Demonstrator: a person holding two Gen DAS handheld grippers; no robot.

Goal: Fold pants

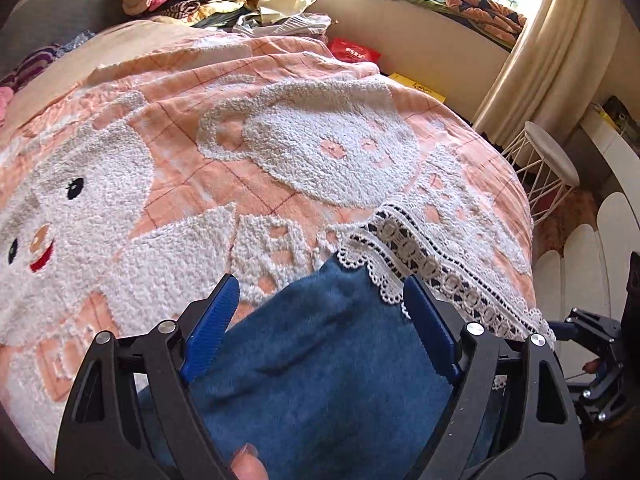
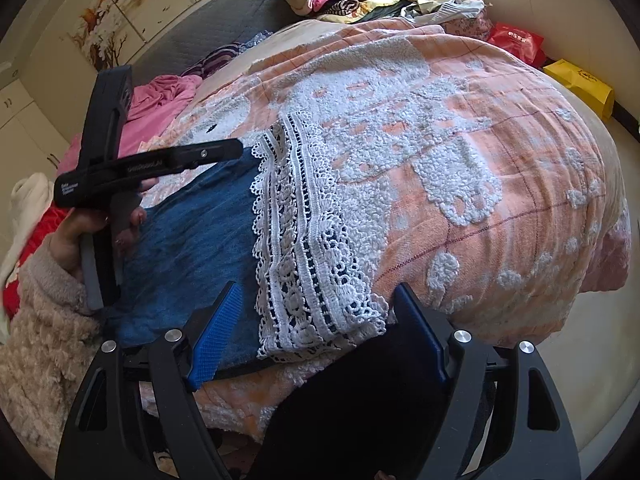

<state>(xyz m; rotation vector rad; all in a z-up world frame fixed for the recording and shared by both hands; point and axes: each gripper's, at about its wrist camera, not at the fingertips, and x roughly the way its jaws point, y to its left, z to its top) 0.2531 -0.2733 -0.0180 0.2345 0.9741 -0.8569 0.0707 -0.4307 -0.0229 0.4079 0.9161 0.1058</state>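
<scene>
Jaws of both grippers wide over pants (image 1: pixel 320 360).

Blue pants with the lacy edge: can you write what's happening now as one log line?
item: blue denim pants with white lace hem | on: peach blanket | left claw: open over pants | right claw: open at hem

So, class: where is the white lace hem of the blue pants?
In the right wrist view, the lace hem lies mid-frame on the peach bedspread, right of the blue pants.

Matt blue cloth pants (image 2: pixel 188 240) with rough white lace trim (image 2: pixel 304 264)
</scene>
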